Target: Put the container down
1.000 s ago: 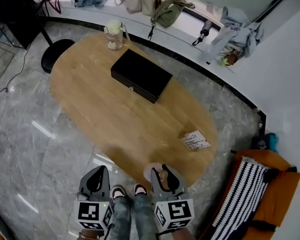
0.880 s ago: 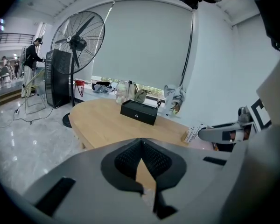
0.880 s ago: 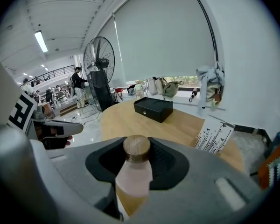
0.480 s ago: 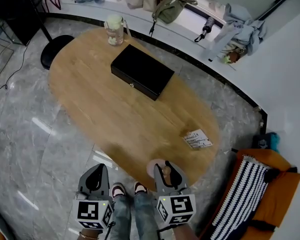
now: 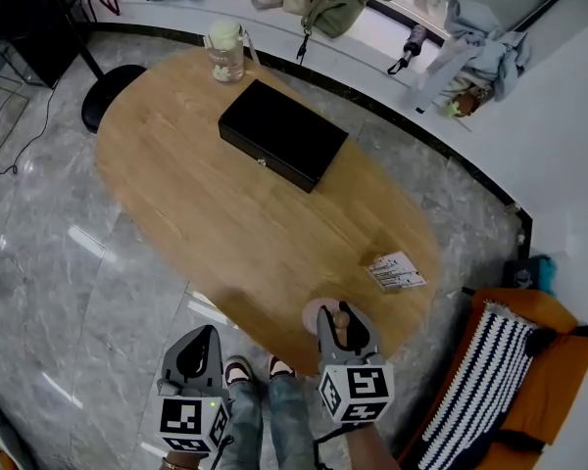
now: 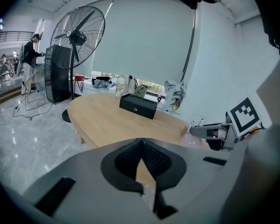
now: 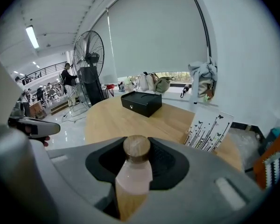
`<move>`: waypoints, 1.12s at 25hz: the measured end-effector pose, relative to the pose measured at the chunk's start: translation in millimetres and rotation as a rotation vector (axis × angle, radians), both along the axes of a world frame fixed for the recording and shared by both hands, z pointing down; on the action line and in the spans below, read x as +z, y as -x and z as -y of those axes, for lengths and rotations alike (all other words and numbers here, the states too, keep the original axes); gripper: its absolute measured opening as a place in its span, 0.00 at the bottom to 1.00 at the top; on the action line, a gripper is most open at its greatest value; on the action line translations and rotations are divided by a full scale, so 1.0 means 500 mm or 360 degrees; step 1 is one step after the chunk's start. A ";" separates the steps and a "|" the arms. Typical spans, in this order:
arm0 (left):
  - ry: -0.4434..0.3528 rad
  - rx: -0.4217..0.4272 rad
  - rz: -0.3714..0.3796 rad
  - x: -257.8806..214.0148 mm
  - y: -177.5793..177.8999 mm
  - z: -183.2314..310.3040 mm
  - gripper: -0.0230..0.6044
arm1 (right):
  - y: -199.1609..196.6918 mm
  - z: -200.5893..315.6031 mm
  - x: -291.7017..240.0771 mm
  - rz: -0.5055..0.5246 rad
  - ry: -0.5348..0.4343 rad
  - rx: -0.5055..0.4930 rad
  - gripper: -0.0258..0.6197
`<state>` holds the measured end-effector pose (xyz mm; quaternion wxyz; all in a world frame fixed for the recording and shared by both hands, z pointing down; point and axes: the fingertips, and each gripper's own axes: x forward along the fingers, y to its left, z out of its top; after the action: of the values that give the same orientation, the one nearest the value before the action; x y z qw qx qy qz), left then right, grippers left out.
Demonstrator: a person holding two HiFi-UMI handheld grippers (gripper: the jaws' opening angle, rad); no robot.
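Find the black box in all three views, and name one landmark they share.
Head view: the black box lies in the upper centre, on the far half of the tabletop.
Left gripper view: the black box is small and just above centre, beyond the claw.
Right gripper view: the black box is at centre, beyond the claw.
Shared landmark: the oval wooden table that it rests on.

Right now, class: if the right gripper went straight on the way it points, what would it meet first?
Probably the bare wooden tabletop: the right gripper, shut on the pink bottle, angles down towards it. The black box lies farther along; the card stands off to the right.
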<state>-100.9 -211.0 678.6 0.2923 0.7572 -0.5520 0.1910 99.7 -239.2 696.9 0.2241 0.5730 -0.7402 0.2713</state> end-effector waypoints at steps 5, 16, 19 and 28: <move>0.0015 0.0007 0.0011 0.006 -0.002 0.000 0.03 | -0.014 0.013 0.023 -0.0019 0.0001 0.0018 0.24; 0.0042 0.0033 0.0016 0.026 -0.013 -0.009 0.03 | -0.036 0.023 0.070 -0.0033 0.0046 0.0069 0.25; 0.0042 0.0035 0.0018 0.025 -0.012 -0.005 0.03 | -0.038 0.024 0.077 -0.0026 0.0059 0.0077 0.25; 0.0046 0.0025 0.0036 0.033 -0.002 0.002 0.03 | -0.035 0.025 0.089 0.0009 0.0089 0.0099 0.25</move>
<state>-100.1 -212.0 694.9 0.2954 0.7549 -0.5466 0.2099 117.4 -251.5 741.4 0.2292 0.5884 -0.7149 0.3003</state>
